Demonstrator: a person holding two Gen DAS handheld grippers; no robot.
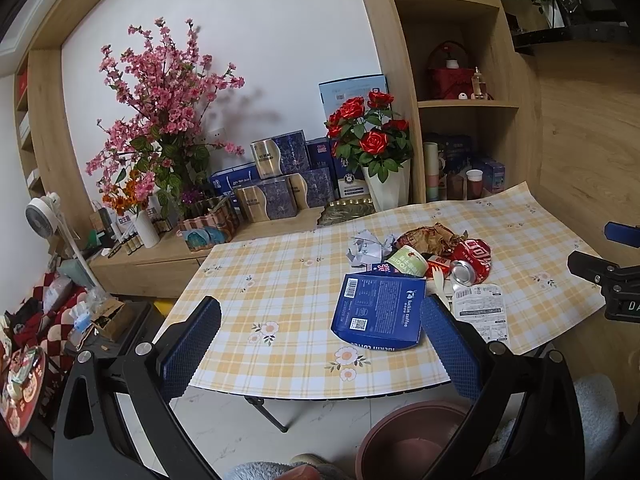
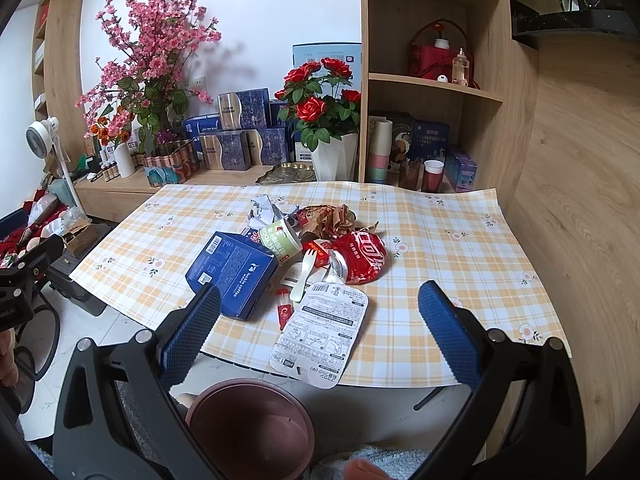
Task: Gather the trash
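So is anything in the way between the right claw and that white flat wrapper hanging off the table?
Nothing visible. The right gripper has its jaws open, and the white wrapper lies at the near table edge straight ahead of them. The brown bin sits on the floor just below, with only open air between it and the wrapper.

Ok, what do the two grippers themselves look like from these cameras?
The left gripper and right gripper look alike: each has two blue pads with a fine dimpled texture, mounted on glossy black arms joined with silver bolts. No cables or sleeves show.
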